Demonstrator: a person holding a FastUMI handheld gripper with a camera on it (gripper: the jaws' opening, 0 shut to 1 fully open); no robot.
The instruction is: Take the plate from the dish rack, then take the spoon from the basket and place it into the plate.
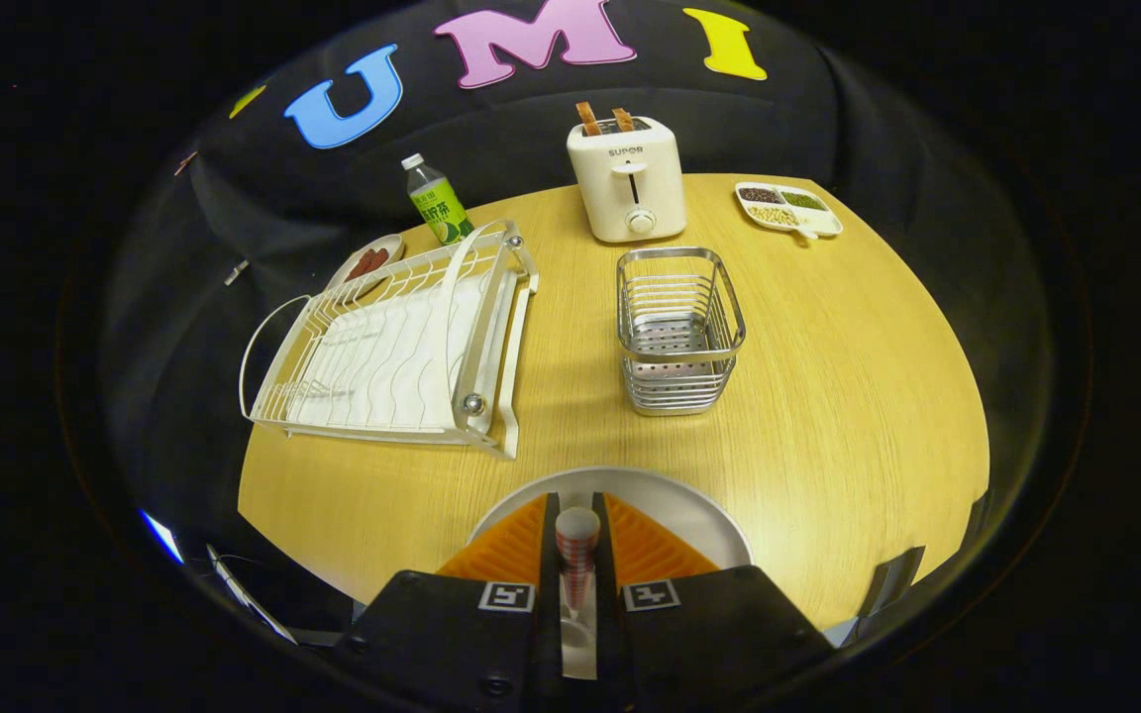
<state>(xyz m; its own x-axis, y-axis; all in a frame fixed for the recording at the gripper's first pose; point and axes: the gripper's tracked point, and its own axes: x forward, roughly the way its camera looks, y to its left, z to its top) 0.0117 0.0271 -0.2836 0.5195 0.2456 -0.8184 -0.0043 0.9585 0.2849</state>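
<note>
My gripper [577, 515] is shut on the spoon [576, 555], whose checkered handle stands up between the two fingers. Right under and just ahead of the fingers lies the white plate [699, 515] on the wooden table [828, 416], near its front edge. The spoon's bowl end hangs low between the fingers, over the plate. Beyond the plate stands the wire metal basket [679, 332] with nothing showing inside it. The white dish rack [392, 347] sits to the left of the basket and holds no dishes.
A cream toaster [628, 178] with two slices of toast stands at the back of the table. A green drink bottle [437, 203] and a small dish of red food [367, 262] sit behind the rack. A divided snack tray [788, 208] lies at the back right.
</note>
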